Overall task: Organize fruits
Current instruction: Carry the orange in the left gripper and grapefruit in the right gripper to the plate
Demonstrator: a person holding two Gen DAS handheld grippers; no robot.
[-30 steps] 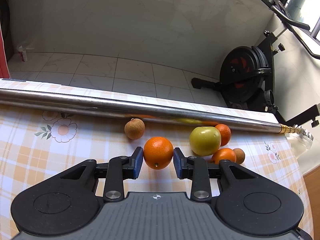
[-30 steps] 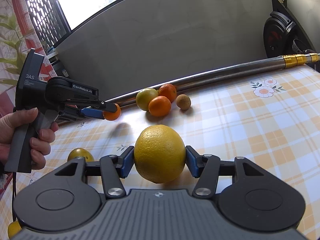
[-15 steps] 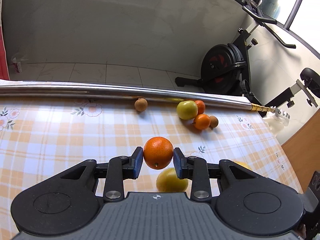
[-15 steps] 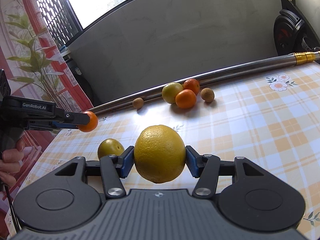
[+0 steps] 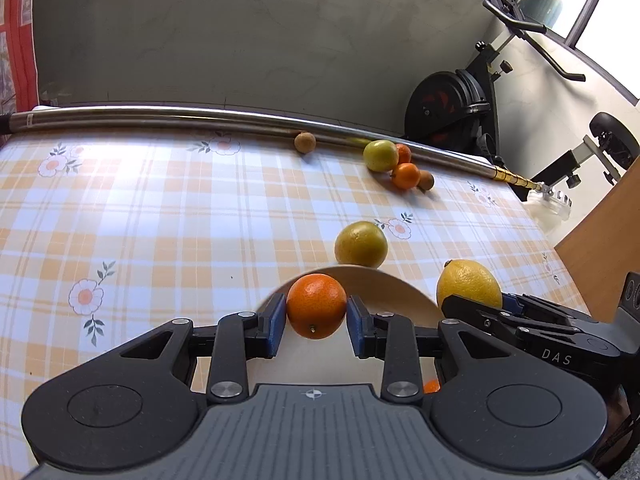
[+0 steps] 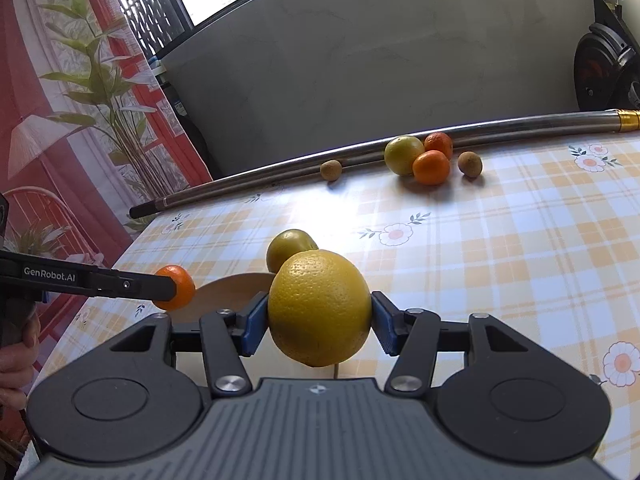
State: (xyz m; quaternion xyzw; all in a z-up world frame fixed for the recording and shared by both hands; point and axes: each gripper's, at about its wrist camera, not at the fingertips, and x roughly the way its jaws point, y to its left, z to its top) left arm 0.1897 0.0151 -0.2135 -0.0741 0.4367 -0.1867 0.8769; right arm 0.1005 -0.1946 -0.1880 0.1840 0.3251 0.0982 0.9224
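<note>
My left gripper (image 5: 316, 318) is shut on a small orange (image 5: 316, 305) and holds it over the far rim of a pale wooden bowl (image 5: 384, 286). My right gripper (image 6: 319, 317) is shut on a large yellow lemon (image 6: 319, 307), which hangs beside the bowl (image 6: 232, 290) on its right; the left wrist view shows this lemon (image 5: 468, 283) too. A yellow-green fruit (image 5: 361, 243) lies on the cloth just beyond the bowl. Far off, by a steel pole (image 5: 160, 117), sit a green-yellow fruit (image 5: 380, 155), two small oranges (image 5: 405, 176) and two brown fruits (image 5: 305, 142).
The table wears an orange-checked cloth with flowers (image 5: 140, 208). The steel pole lies along its far edge. An exercise bike (image 5: 452, 108) stands behind the table on the right. A red curtain with plants (image 6: 80, 128) hangs left. A hand (image 6: 16, 344) grips the left tool.
Both grippers have drawn back from the far fruit pile toward the near side, still holding their fruit. The wooden bowl has come into view under the left gripper's orange.
</note>
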